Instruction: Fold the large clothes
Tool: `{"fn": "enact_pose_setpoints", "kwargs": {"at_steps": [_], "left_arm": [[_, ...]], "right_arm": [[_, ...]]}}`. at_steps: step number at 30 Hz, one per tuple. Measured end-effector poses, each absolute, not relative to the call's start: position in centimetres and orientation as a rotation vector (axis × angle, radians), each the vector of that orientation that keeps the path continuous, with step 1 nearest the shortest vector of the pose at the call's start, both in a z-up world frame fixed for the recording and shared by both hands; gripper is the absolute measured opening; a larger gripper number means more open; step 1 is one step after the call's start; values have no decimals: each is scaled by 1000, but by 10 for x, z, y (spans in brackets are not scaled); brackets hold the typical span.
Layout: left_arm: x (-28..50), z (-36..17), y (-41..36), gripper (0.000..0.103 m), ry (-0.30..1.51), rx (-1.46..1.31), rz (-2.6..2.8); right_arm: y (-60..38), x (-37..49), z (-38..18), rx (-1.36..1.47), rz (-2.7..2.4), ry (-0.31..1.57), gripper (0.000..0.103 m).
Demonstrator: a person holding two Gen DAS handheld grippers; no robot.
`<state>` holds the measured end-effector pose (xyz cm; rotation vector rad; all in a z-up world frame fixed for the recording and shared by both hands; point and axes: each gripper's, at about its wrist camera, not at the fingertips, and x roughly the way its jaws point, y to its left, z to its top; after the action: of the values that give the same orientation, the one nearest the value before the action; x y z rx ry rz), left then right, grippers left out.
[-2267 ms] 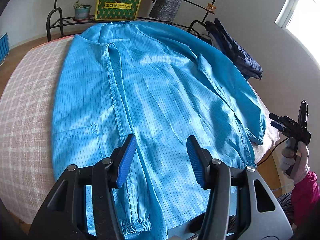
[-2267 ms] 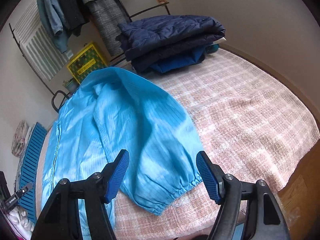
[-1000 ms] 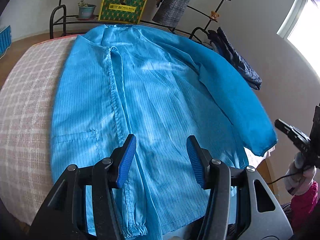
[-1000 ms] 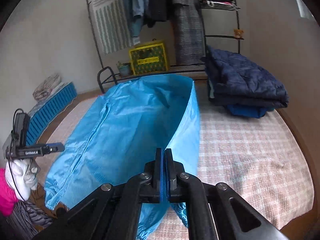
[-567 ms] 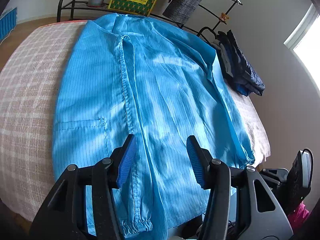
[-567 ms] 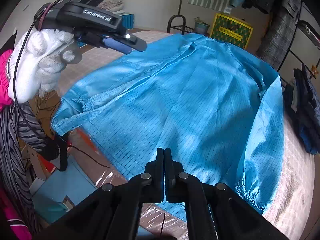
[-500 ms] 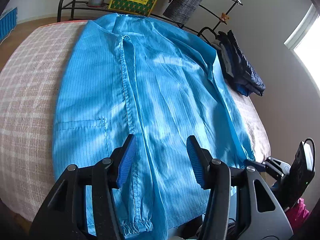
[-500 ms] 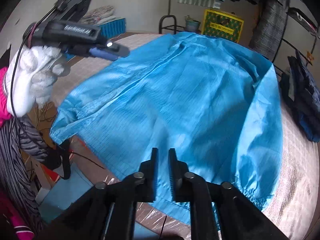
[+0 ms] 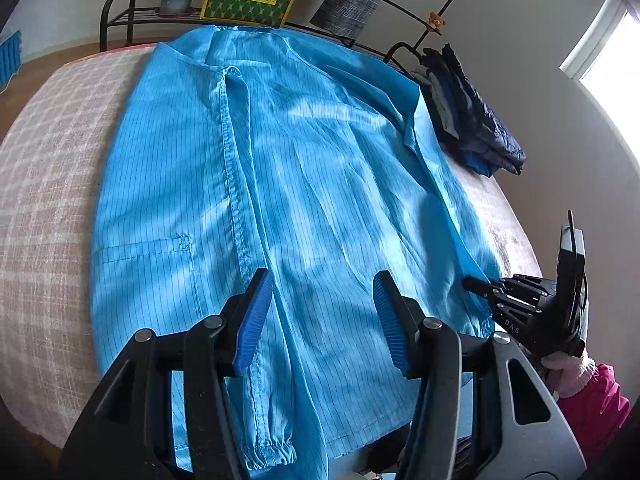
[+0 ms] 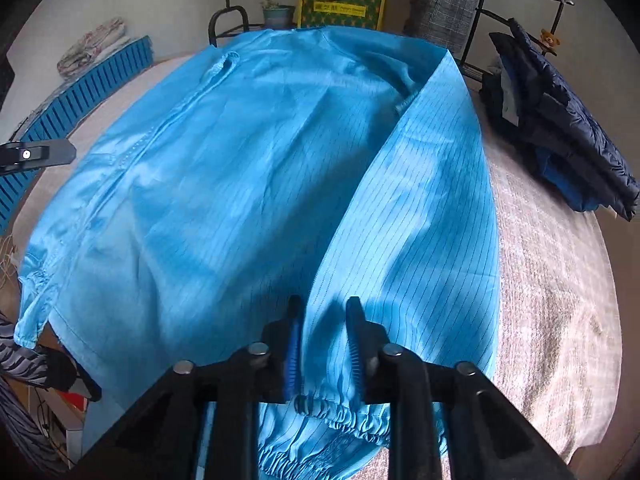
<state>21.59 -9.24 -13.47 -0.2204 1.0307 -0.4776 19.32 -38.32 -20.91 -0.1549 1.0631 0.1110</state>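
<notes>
On the bed (image 9: 36, 184), blue coat (image 9: 280, 184) spread flat; left gripper (image 9: 320, 316) fingers apart above hem; right gripper (image 10: 322, 340) fingers closing, sleeve cuff between.

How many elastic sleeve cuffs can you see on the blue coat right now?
2. One cuff sits just below the right gripper at the coat's near edge; the other cuff lies by the hem below the left gripper. None seems hidden.

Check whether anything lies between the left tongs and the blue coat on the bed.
Nothing visible does. The left tongs hang open over the blue coat, and only the coat's own fabric shows between and below their fingers.
</notes>
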Motion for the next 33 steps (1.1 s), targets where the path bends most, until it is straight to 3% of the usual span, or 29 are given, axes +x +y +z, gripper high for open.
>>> {"fn": "enact_pose_setpoints", "kwargs": {"at_steps": [9, 15, 19, 20, 21, 23, 33], "left_arm": [[219, -133, -79, 54, 1018, -260, -446], [222, -145, -81, 54, 1063, -284, -443], [221, -151, -89, 54, 1083, -263, -454], [221, -153, -91, 54, 1090, -263, -458], [220, -155, -92, 54, 1097, -268, -464], [220, -158, -96, 54, 1114, -279, -479], [221, -199, -111, 54, 1294, -551, -574]], "right_arm": [[-347, 148, -154, -55, 393, 929, 0], [-282, 114, -198, -277, 626, 1049, 0], [-283, 111, -205, -280, 645, 1079, 0], [-287, 116, -201, -259, 636, 1073, 6], [-292, 117, -195, -224, 644, 1063, 23], [-305, 116, -178, -145, 680, 1018, 38], [-382, 155, -120, 97, 609, 880, 41]]}}
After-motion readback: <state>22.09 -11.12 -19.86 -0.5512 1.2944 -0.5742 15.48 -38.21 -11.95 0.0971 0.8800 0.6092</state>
